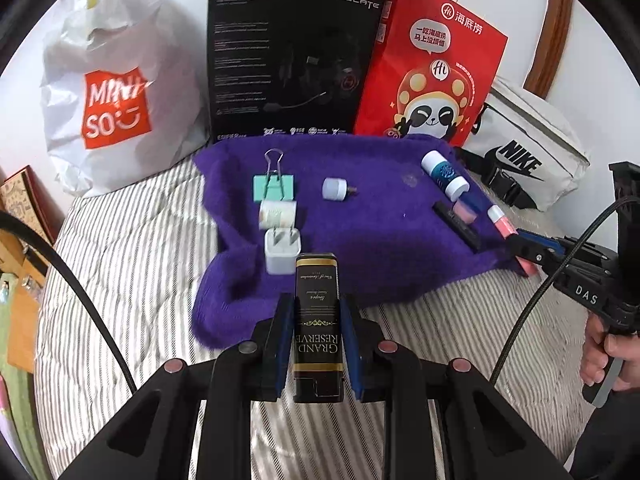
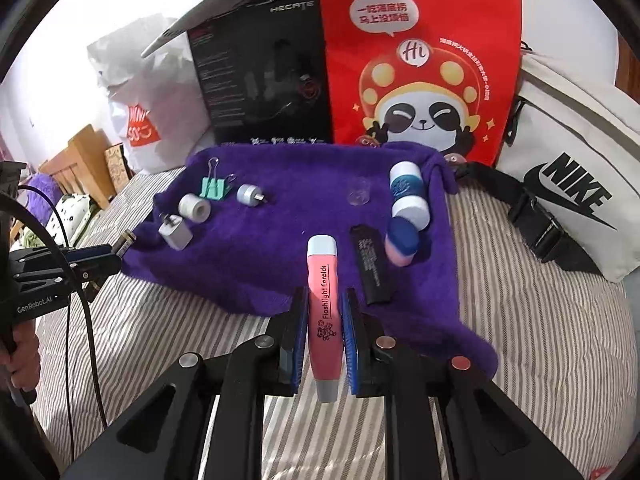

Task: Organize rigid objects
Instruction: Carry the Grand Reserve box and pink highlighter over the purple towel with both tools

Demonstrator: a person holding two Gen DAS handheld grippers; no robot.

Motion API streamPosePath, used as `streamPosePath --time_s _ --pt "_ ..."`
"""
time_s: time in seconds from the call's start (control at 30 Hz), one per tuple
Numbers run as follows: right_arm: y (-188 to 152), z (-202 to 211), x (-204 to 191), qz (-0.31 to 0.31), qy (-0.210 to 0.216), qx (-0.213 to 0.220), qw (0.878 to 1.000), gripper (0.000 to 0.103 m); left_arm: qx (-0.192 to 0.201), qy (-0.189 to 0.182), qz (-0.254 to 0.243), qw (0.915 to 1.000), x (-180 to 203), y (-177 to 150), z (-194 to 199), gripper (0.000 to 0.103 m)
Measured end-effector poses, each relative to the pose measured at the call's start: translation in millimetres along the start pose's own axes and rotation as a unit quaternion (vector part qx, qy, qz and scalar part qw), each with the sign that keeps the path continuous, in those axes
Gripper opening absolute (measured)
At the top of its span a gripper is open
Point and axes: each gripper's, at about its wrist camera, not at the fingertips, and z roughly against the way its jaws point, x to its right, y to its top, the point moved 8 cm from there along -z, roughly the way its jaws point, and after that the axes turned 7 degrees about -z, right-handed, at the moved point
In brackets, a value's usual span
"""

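My left gripper (image 1: 317,312) is shut on a black and gold box (image 1: 317,320) marked Grand Reserve, at the near edge of the purple towel (image 1: 360,240). My right gripper (image 2: 324,312) is shut on a pink flashlight earpick (image 2: 324,296) at the towel's near edge. On the towel's left lie a green binder clip (image 1: 274,186), a tape roll (image 1: 277,215), a white charger plug (image 1: 282,255) and a small white cylinder (image 1: 335,189). On its right lie a blue and white tube (image 1: 444,174), a black stick (image 1: 458,226) and a pink and blue case (image 2: 402,242).
The towel lies on a striped bedcover (image 1: 140,260). Behind it stand a white Miniso bag (image 1: 116,92), a black Hecate box (image 1: 292,60) and a red panda bag (image 1: 432,72). A white Nike bag (image 1: 524,152) lies at the right.
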Motion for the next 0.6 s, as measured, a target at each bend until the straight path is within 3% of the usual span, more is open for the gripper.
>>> streamPosePath --time_s 0.6 --pt "34.6 -41.5 8.3 0.0 0.003 -0.004 1.0 0.017 -0.035 -0.008 0.019 0.9992 3.7 53.2 -82.8 0.022"
